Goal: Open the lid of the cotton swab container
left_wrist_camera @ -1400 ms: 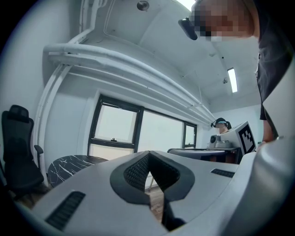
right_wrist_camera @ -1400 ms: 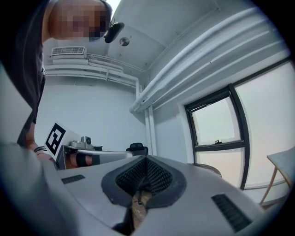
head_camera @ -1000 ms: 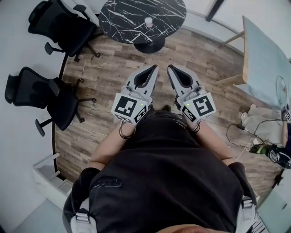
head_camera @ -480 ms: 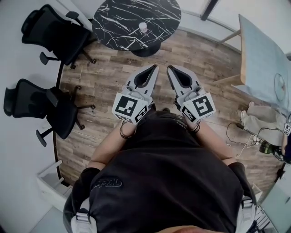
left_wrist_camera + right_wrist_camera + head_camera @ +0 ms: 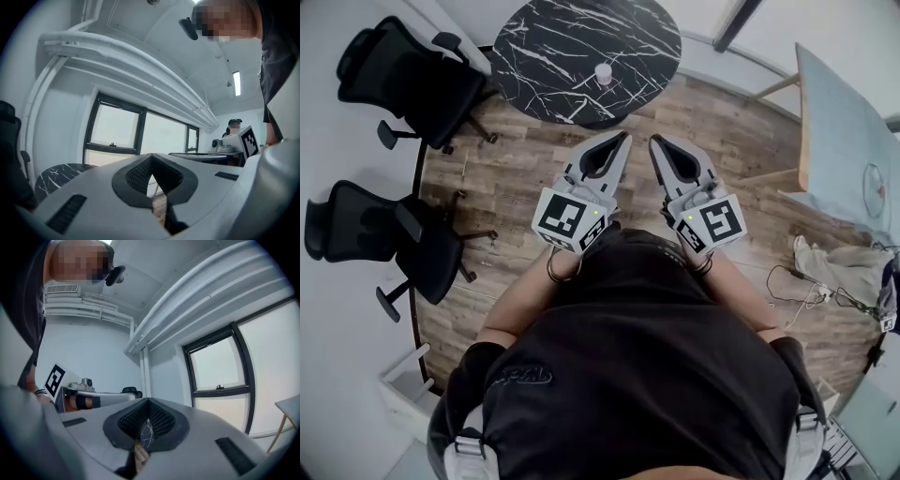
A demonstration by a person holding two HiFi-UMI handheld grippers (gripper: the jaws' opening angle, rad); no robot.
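The cotton swab container point(image 5: 603, 72) is a small white cylinder with a pale lid, standing on the round black marble table point(image 5: 534, 37) at the top of the head view. Both grippers are held side by side in front of the person's body, pointing level toward the table and well short of it. The left gripper point(image 5: 623, 136) is shut with nothing between its jaws, its tips point(image 5: 151, 157) meeting. The right gripper point(image 5: 654, 139) is also shut and empty point(image 5: 148, 400). A slice of the marble table point(image 5: 56, 176) shows at lower left in the left gripper view.
Two black office chairs point(image 5: 412, 70) point(image 5: 384, 230) stand left of the table on the wooden floor. A pale blue table point(image 5: 844, 122) is at the right, with cables and cloth point(image 5: 825, 267) on the floor beneath. A white shelf point(image 5: 403, 375) sits at lower left.
The marble table and the container have slid down in the head view, nearer to the grippers. Both grippers keep their place in front of the body, still shut.
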